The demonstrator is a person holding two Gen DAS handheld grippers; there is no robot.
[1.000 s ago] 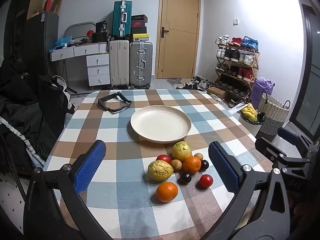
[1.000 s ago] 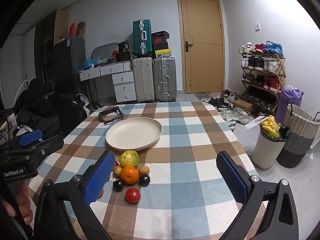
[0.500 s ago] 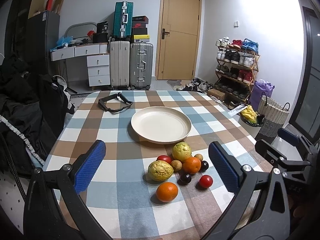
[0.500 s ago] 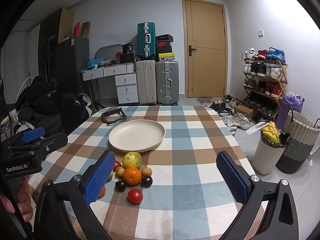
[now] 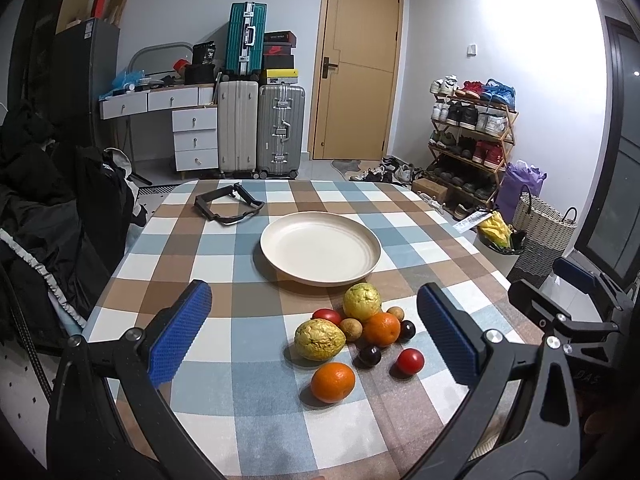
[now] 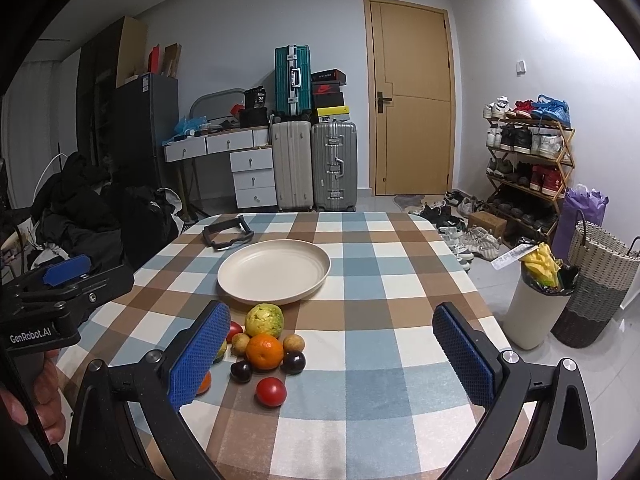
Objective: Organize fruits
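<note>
Hovering above the near edge of the counter [image 5: 224, 240], the left hand-held gripper [image 5: 314, 330] had its blue pads spread wide apart with nothing between them, and the right hand-held gripper [image 6: 328, 354] hung equally splayed and empty beside it. Outward from the left one, the fruit cluster lay straight ahead and slightly right of its centre line: a lone orange [image 5: 333, 376] nearest, then a yellow knobbly fruit [image 5: 319, 339], a red tomato [image 5: 410, 361], a second orange [image 5: 381, 328] and a yellow-green fruit [image 5: 361, 301] at the far side. From the right one the same cluster sat to the left, partly behind its left pad. The left looked the better aligned for a first pick, probably the lone orange, which stood just apart from the rest. None of the fruits had a marked long axis. Beyond the cluster, toward the counter's middle, the cream plate [image 5: 362, 236] stood empty, close to the yellow-green fruit.
</note>
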